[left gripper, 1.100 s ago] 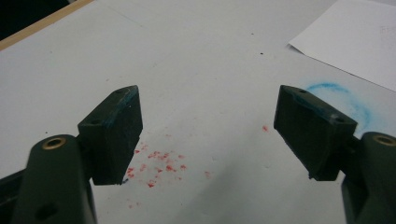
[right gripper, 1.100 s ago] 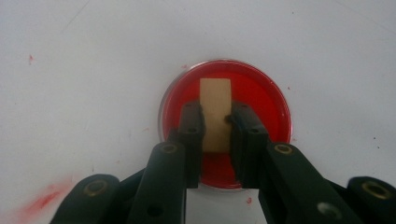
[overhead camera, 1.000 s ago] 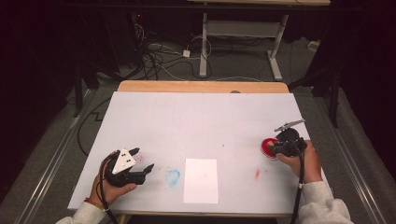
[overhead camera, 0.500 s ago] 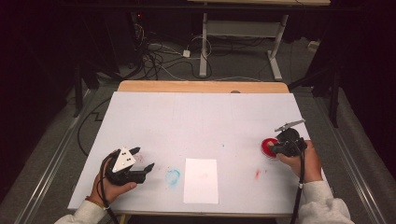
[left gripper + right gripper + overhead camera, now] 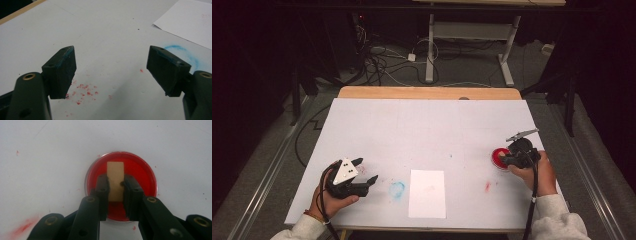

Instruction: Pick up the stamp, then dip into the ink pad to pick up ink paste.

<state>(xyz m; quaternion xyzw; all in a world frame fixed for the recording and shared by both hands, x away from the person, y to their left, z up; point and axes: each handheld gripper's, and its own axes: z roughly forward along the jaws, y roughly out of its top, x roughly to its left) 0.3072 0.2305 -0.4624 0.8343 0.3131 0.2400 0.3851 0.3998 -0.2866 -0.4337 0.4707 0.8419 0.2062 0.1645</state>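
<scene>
A small tan wooden block (image 5: 115,173) stands between the jaws of my right gripper (image 5: 115,182), which is shut on it. The block hangs over or rests in a round red ink dish (image 5: 140,167); I cannot tell whether it touches. In the high view the dish (image 5: 497,158) lies at the table's right, with the right gripper (image 5: 507,159) at its near side. My left gripper (image 5: 368,170) lies low at the front left, open, with nothing between its jaws (image 5: 111,65). A white sheet of paper (image 5: 427,193) lies at the front middle.
The white table cover (image 5: 427,130) carries a blue ring smudge (image 5: 397,188) left of the paper, red specks (image 5: 83,92) under the left gripper and a red smear (image 5: 487,186) right of the paper. Cables and table legs stand on the floor beyond the far edge.
</scene>
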